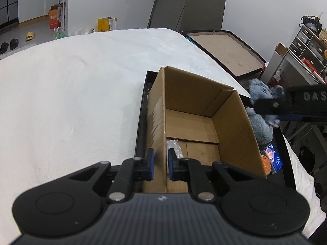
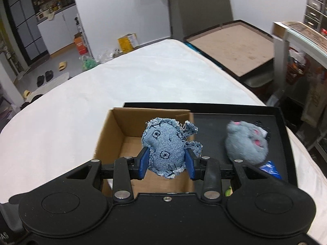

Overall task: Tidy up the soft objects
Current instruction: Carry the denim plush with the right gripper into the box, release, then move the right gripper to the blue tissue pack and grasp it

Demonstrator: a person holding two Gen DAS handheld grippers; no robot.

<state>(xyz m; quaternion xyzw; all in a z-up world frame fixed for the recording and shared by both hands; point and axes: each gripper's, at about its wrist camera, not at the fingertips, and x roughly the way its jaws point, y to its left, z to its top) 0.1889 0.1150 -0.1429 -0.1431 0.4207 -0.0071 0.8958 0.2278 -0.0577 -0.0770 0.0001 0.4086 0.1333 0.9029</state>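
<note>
An open cardboard box stands in a black tray on the white bed. My left gripper is shut on the box's near left wall, one pad on each side of it. My right gripper is shut on a blue denim soft toy and holds it above the box. In the left wrist view the denim toy hangs to the right of the box. A grey plush mouse with pink spots lies in the tray right of the box; it also shows in the left wrist view.
A clear plastic bag lies on the box floor. A blue packet and an orange item lie in the tray's near right corner. A brown board and shelves stand beyond the bed's right edge.
</note>
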